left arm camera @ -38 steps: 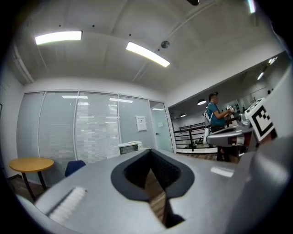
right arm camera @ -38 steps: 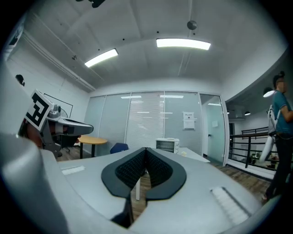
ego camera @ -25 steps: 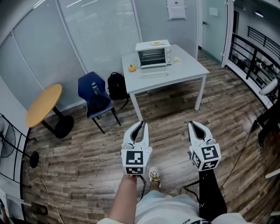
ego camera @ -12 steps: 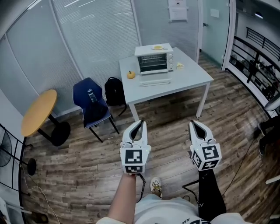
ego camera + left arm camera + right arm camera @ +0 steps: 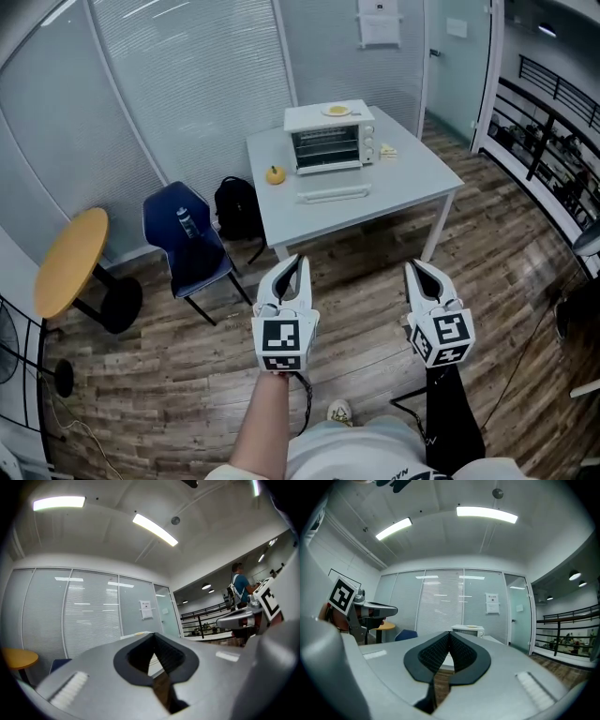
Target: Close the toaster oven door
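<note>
Toaster oven [image 5: 328, 139], one, left gripper [image 5: 297, 262], right gripper [image 5: 412, 268], both closed

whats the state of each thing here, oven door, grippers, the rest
white toaster oven: upright on the white table, yellow plate on top
drop-down door: open, folded down flat
left gripper: shut, empty
right gripper: shut, empty
small bottle: on the blue chair

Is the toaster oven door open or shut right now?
Open: the door lies folded down flat in front of the toaster oven.
</note>
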### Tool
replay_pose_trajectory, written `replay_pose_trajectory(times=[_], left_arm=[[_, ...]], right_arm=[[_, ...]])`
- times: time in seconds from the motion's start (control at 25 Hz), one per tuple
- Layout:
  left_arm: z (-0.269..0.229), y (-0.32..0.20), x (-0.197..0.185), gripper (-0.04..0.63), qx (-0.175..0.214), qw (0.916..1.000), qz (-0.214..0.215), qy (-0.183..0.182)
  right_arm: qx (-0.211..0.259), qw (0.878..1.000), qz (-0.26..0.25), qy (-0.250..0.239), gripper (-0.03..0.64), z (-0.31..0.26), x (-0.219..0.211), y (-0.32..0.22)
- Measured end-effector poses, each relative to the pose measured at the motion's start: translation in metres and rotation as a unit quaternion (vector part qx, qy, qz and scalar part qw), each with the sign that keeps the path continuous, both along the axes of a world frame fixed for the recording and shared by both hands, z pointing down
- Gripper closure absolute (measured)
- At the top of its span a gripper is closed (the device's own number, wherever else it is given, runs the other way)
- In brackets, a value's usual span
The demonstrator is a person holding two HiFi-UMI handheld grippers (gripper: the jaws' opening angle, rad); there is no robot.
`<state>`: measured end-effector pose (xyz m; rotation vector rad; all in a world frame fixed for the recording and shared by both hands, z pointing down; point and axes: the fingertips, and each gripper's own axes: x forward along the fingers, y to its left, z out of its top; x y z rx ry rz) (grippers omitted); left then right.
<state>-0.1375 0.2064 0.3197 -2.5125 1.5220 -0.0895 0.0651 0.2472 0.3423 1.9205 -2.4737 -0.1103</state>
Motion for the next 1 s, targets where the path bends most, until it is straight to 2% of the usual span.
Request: replay_pose_trajectory(times=[0.4,0.6,0.8,1.0], left_arm=[[0.003,-0.067,0.0,0.541,-0.001,0.9998,0.019,-0.003],[0.006,-0.09,0.007,0.541,0.001,0.9993,0.038,0.009],[0.006,-0.124,0.016,0.541,0.014,0.9996,0.027,0.0],[0.01,-0.179,0.025,0.541,0.013,0.9999,0.006,0.002]], right_arm=[[-0.002,1.0,0.012,0.002,0.615,0.006,-0.006,-0.064],[-0.007,1.0,0.02,-0.005,0.615,0.01,0.0,-0.093],[0.001,1.0,0.024,-0.013,0.615,0.01,0.011,-0.132],[0.013,1.0,0.009,-0.017,0.615,0.011,0.018,-0.191]])
